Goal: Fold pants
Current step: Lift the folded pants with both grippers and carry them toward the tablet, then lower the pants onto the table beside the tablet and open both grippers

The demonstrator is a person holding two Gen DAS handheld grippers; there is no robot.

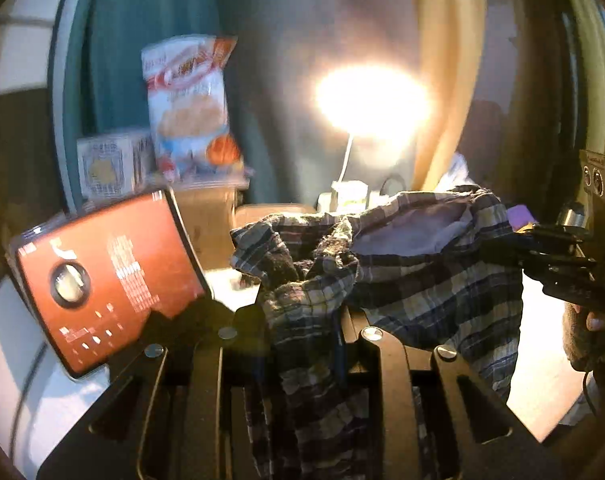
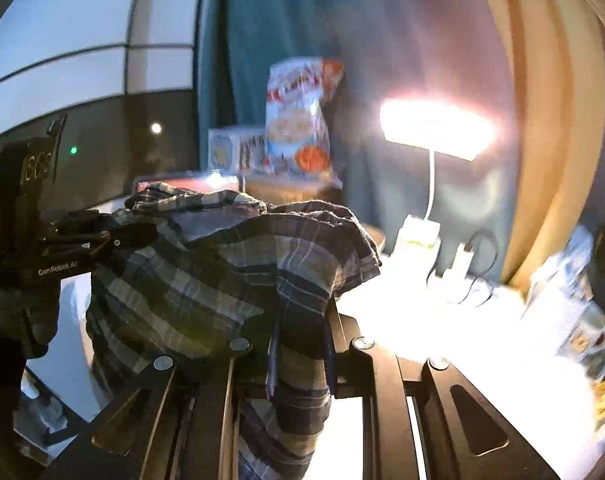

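Plaid pants point(image 1: 402, 264) bunched, held up above lit table point(image 2: 402, 320), stretched between both tools. Left gripper point(image 1: 302, 320) clamped on cloth; right gripper point(image 2: 302, 320) clamped on cloth. No neat fold visible; folding looks early, laying flat and folding remain.

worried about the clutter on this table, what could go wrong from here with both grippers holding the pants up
1. The plaid pants hang bunched between the left gripper and right gripper; a fold laid down like this may come out crooked.
2. The lit desk lamp and its cable sit close behind; swinging cloth could snag or topple them.
3. The orange box and snack bag crowd the left side and could be knocked.
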